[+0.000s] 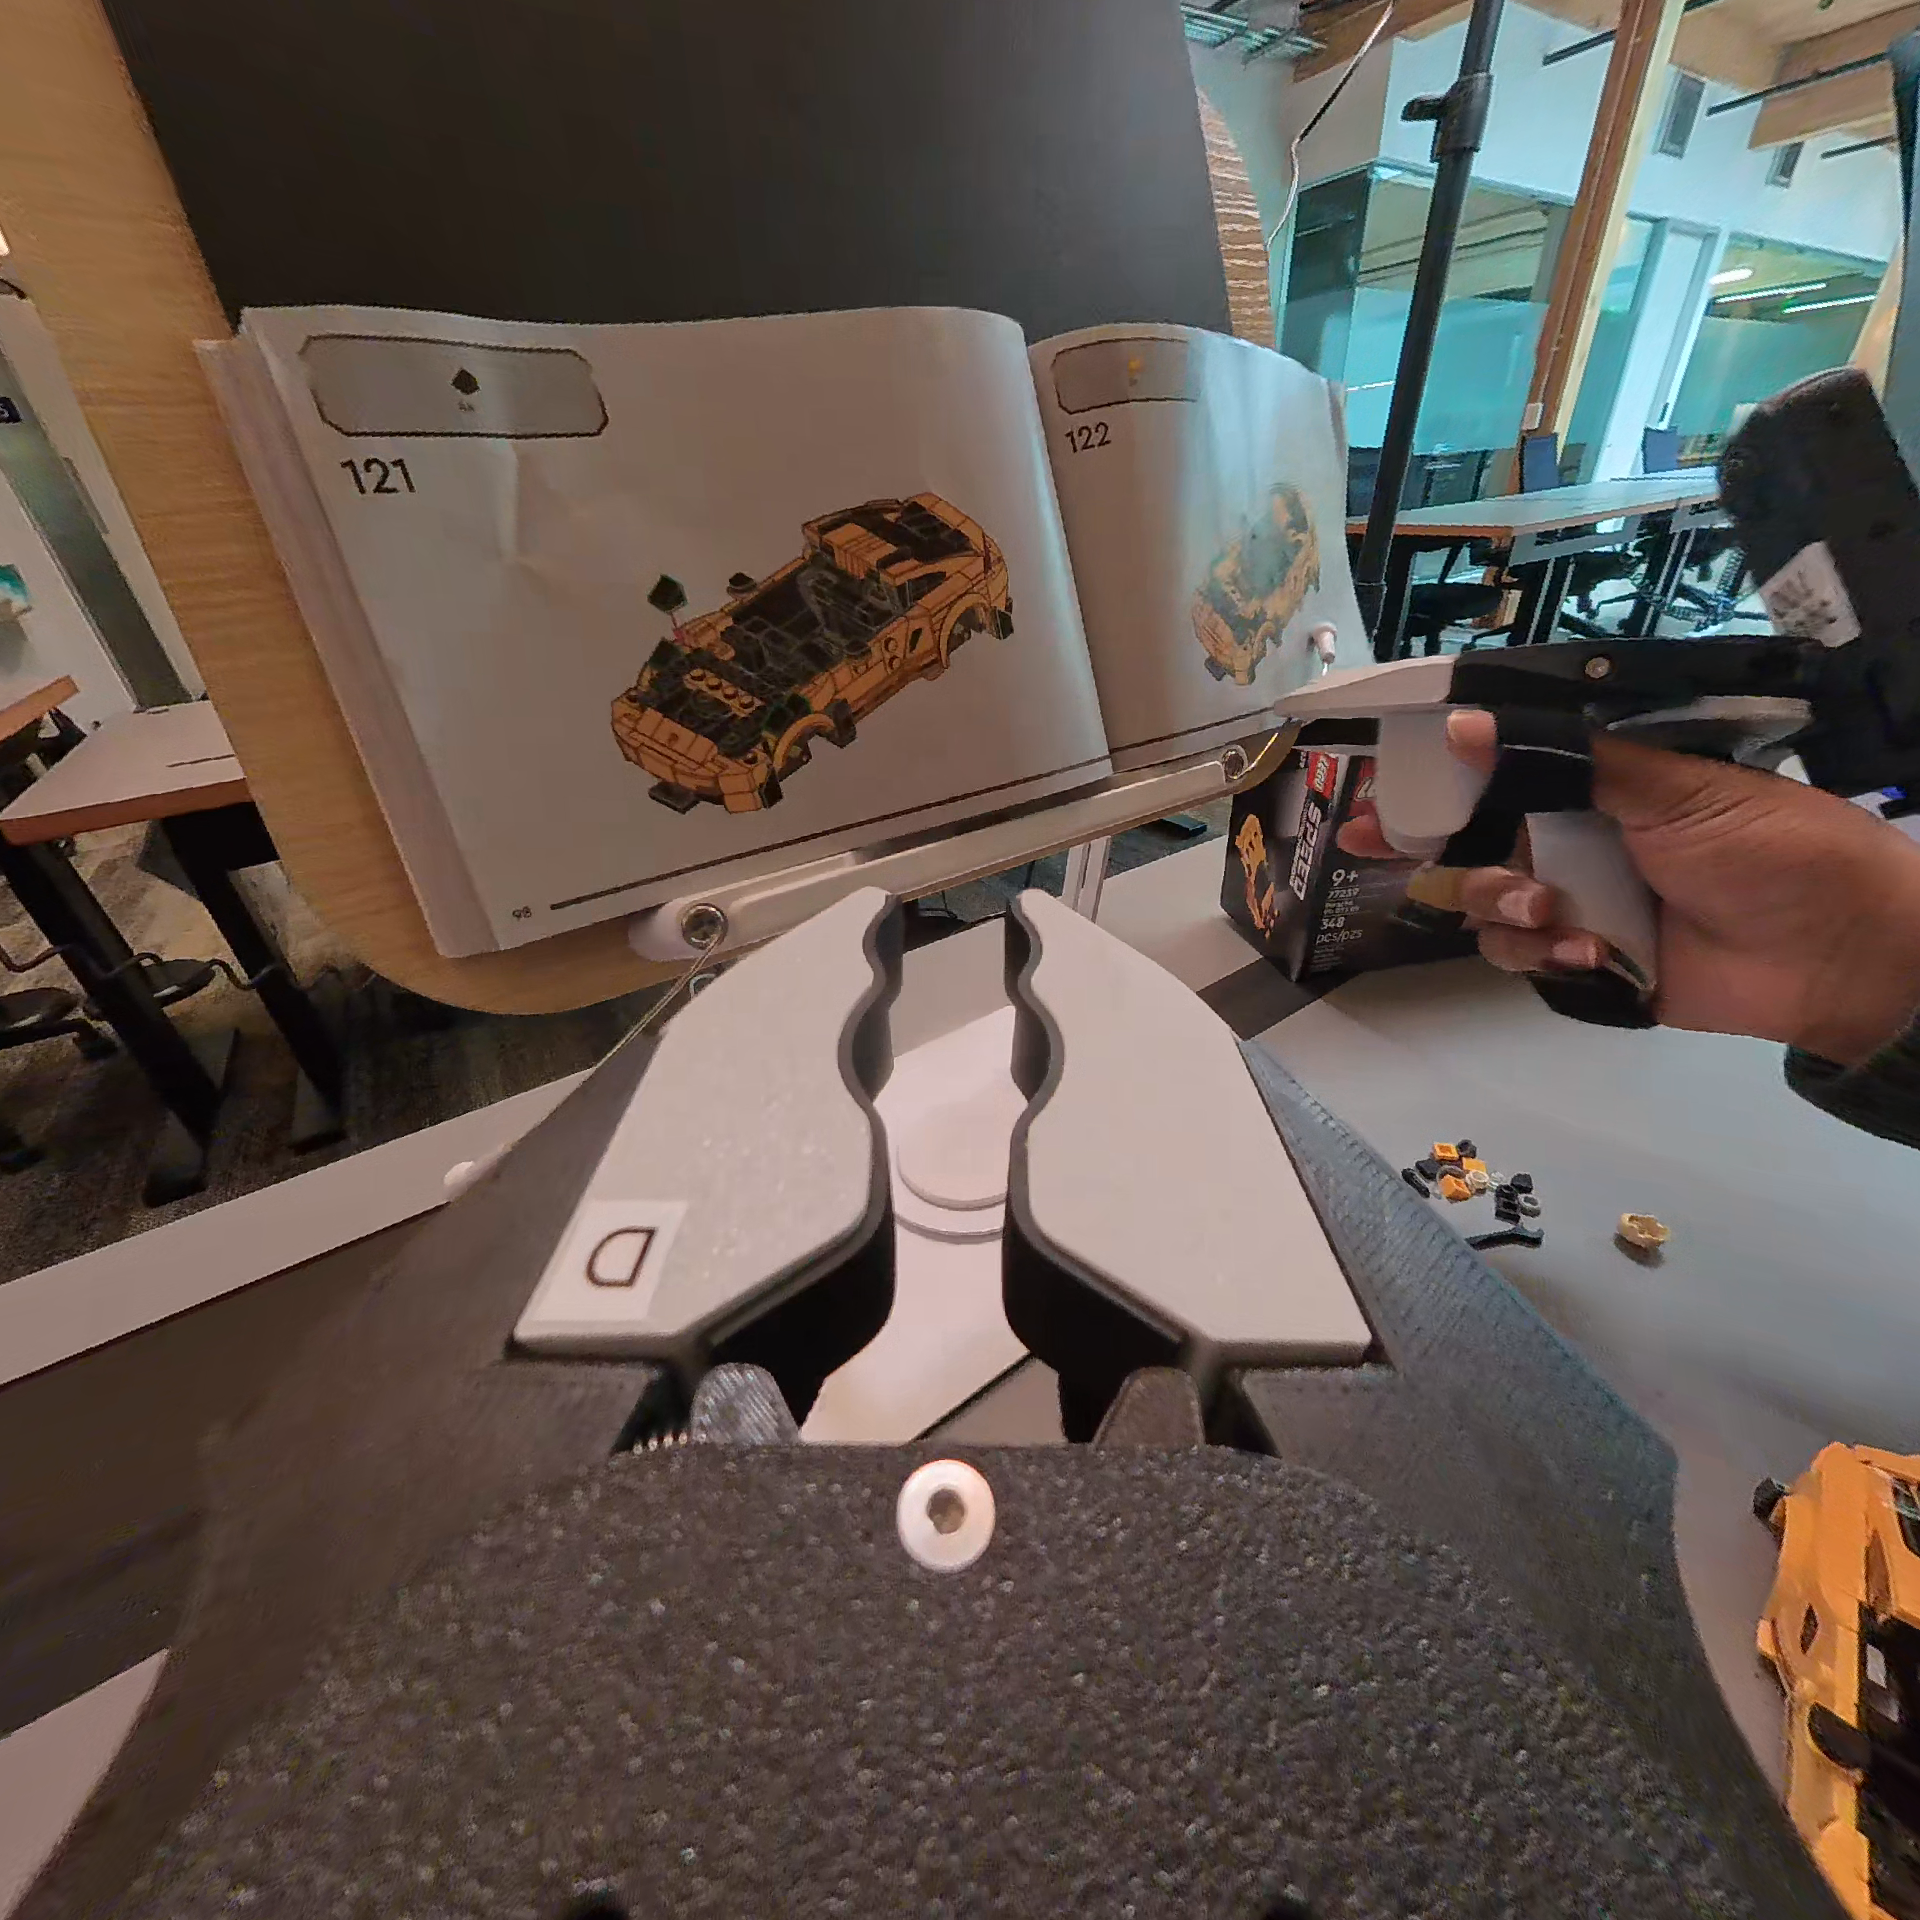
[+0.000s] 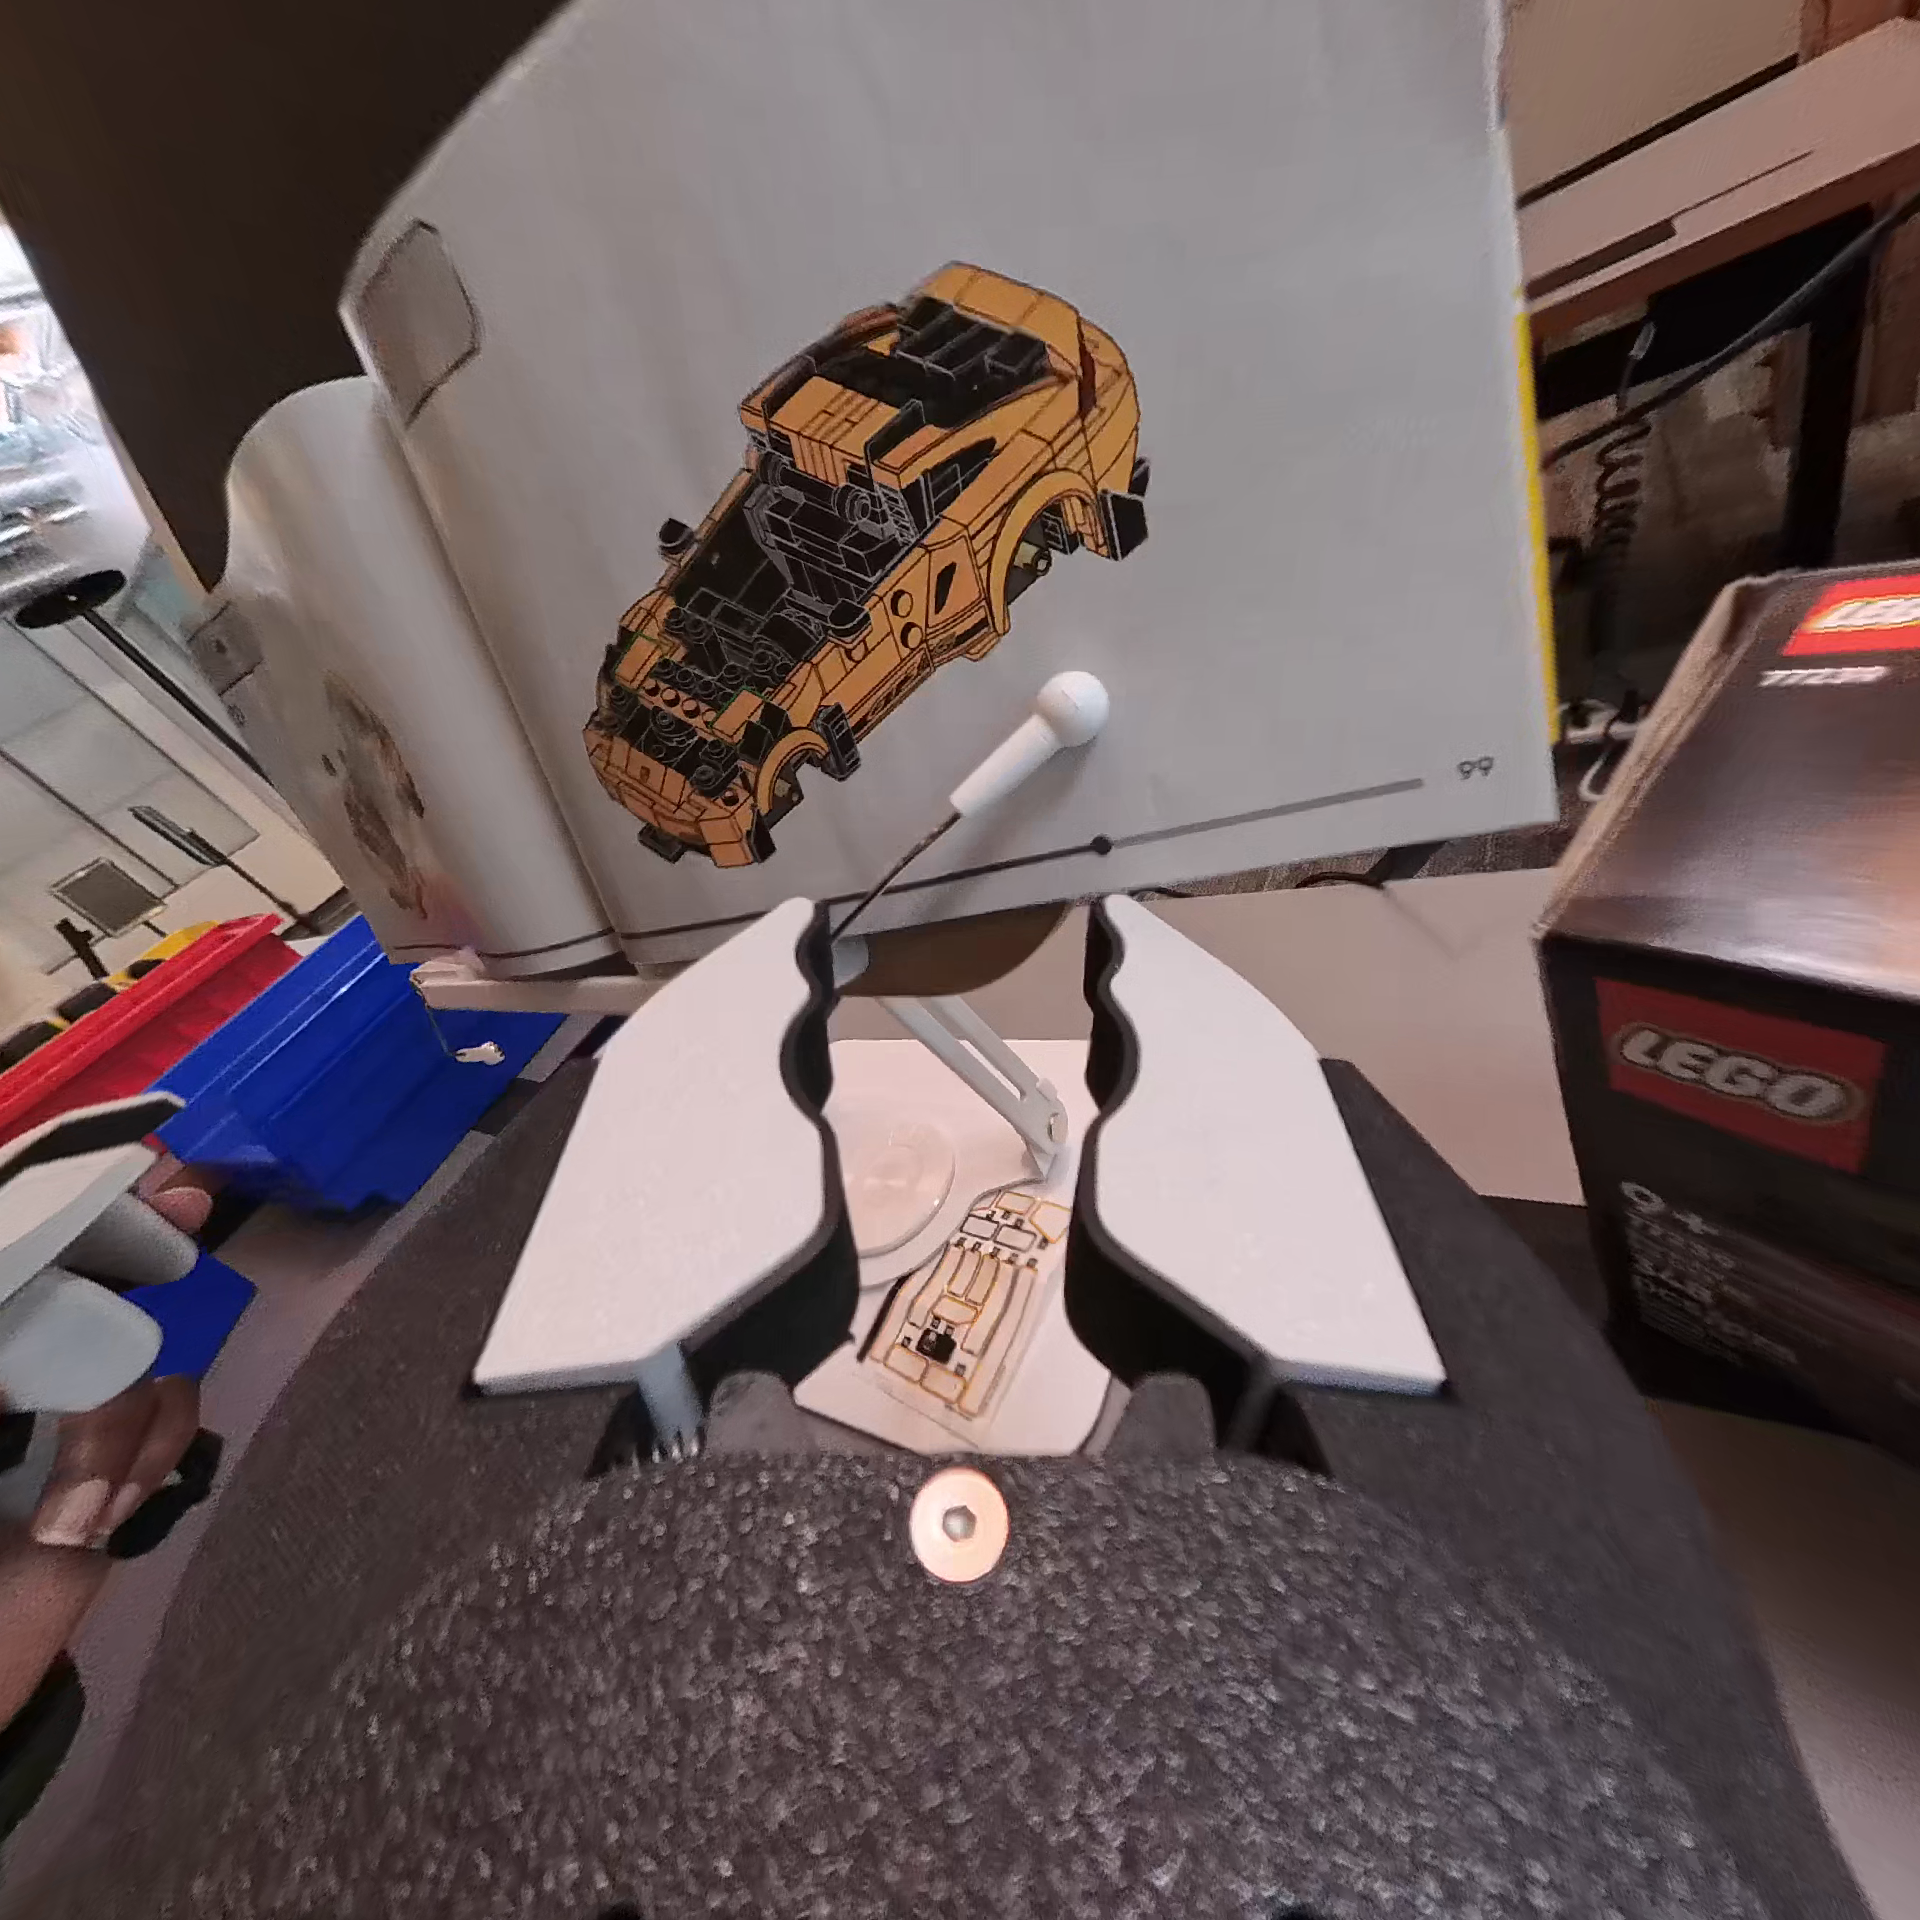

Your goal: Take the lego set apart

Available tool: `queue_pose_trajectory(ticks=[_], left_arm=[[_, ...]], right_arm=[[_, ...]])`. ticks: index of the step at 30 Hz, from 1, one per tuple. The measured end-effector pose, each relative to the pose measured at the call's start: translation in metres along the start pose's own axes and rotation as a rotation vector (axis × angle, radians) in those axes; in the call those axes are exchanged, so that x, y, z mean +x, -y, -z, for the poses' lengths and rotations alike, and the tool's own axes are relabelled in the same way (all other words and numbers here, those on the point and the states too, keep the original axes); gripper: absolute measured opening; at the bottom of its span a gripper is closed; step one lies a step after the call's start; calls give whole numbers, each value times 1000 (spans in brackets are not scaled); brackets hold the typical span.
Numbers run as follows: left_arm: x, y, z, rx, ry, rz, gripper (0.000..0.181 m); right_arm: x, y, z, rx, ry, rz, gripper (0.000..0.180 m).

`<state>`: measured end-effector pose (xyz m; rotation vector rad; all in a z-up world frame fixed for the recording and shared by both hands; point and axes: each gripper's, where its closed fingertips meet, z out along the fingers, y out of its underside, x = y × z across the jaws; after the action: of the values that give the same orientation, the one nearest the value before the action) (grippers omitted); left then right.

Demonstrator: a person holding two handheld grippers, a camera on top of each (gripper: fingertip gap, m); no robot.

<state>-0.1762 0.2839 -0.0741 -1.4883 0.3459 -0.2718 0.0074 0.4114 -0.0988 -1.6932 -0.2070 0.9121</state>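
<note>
My left gripper (image 1: 951,914) hung with its jaws spread apart and nothing between them, over the white base of the book stand (image 1: 935,1122). Low at my right lay the yellow lego car (image 1: 1849,1683) on the grey table (image 1: 1558,1351), with a small heap of loose pieces (image 1: 1475,1184) just beyond it. My right gripper (image 2: 956,914) was likewise parted and empty, pointing at the open instruction booklet (image 2: 1039,364) propped on the stand. The black set box (image 2: 1745,1039) stood beside the booklet, to its right.
</note>
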Motion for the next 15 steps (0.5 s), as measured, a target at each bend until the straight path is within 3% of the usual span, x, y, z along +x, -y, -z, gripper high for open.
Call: queue_pose_trajectory(ticks=[4,9,15], left_arm=[[2,0,4,-12,-9,9,2],[7,4,6,13,-9,-15,0],[22,4,6,13,-49,-17,0]], right_arm=[[-6,9,30,75,-51,159,46],[-44,32,63,197,-51,457,35],[-81,56,44,214,-30,653,14]])
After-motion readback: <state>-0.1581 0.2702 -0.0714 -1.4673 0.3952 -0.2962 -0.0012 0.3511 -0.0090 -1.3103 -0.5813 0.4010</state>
